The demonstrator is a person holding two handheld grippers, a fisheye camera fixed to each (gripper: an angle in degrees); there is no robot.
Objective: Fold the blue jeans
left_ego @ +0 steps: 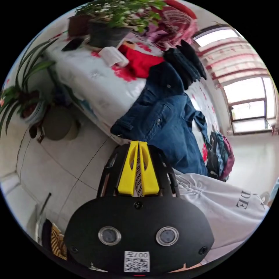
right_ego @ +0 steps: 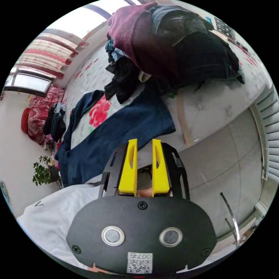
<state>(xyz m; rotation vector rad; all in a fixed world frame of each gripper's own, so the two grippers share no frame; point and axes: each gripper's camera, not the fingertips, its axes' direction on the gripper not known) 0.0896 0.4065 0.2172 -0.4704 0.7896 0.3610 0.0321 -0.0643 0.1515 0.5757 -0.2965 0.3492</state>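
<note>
The blue jeans (left_ego: 167, 125) lie across a bed with a white, red-flowered cover (left_ego: 98, 87), their waist end bunched at the bed's edge. My left gripper (left_ego: 138, 143) hovers just short of that waistband, its yellow jaws closed together with nothing between them. In the right gripper view a leg of the jeans (right_ego: 128, 128) stretches flat over the bed, its hem near the edge. My right gripper (right_ego: 144, 141) stands open a little below that hem, apart from the cloth.
Piled dark and maroon clothes (right_ego: 174, 46) sit on the bed beyond the leg. Folded black garments (left_ego: 186, 64), a red cloth (left_ego: 139, 62) and potted plants (left_ego: 113, 20) crowd the far end. A person's white shirt (left_ego: 226, 203) is close by. Tiled floor (right_ego: 226, 162) borders the bed.
</note>
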